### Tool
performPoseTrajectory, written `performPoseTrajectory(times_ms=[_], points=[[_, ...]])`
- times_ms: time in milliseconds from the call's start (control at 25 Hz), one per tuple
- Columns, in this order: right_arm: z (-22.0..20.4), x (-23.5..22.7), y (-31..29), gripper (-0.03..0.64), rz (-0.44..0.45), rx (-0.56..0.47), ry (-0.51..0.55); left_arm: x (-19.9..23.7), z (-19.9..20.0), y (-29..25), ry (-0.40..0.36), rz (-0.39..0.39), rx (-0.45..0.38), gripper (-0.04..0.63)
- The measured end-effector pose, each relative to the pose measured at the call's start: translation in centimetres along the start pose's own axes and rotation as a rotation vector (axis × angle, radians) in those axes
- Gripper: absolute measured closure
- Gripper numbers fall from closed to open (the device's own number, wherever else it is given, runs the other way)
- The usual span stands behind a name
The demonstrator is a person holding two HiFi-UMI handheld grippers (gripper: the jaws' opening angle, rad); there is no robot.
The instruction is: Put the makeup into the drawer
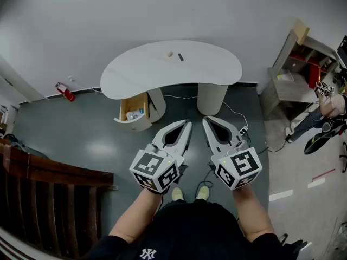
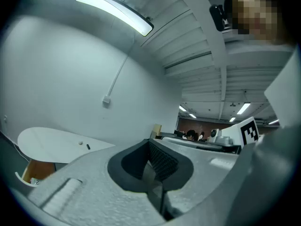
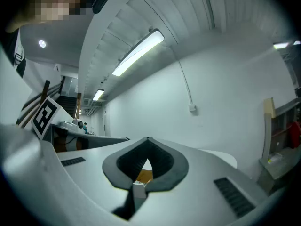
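Note:
A white kidney-shaped table [image 1: 162, 69] stands ahead on the dark floor. On its top lie two small makeup items: a pale round piece [image 1: 169, 53] and a short dark stick [image 1: 180, 57]. Under the table's left end a drawer [image 1: 134, 110] with an orange inside stands pulled out, with something small in it. My left gripper [image 1: 187, 123] and right gripper [image 1: 206, 119] are held side by side, well short of the table, both shut and empty. The left gripper view shows the table [image 2: 51, 142], the stick [image 2: 88, 146] and the drawer [image 2: 34, 172] off to the left.
A red fire extinguisher [image 1: 65, 92] lies by the wall at left. A dark wooden railing [image 1: 49, 194] fills the lower left. A shelf unit [image 1: 301, 64] and a person [image 1: 332, 106] are at right. A power strip with cables [image 1: 242, 130] lies near the table's round pedestal [image 1: 211, 97].

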State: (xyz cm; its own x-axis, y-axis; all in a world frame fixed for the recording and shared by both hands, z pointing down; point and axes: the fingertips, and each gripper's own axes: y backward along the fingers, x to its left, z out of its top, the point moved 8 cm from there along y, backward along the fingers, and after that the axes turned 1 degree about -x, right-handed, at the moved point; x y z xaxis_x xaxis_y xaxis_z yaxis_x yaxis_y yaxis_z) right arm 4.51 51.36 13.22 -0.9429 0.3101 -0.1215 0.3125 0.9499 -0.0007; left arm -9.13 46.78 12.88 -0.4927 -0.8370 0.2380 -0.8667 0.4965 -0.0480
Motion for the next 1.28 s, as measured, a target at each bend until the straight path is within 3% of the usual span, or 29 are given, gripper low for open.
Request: performPoseTrajectory(times_ms=[360,1280], points=[[0.0,-1.2,0.0,0.601,0.03,-0.022,-0.067,0.1,0.1,-0.9,-0.011,0.013,-0.002,0.586],[-0.6,-6.5,2.8,0.601,0.036,-0.044,-0.081,-2.5,-1.3,-4.3,-0.043,0.093,0.012,0.586]])
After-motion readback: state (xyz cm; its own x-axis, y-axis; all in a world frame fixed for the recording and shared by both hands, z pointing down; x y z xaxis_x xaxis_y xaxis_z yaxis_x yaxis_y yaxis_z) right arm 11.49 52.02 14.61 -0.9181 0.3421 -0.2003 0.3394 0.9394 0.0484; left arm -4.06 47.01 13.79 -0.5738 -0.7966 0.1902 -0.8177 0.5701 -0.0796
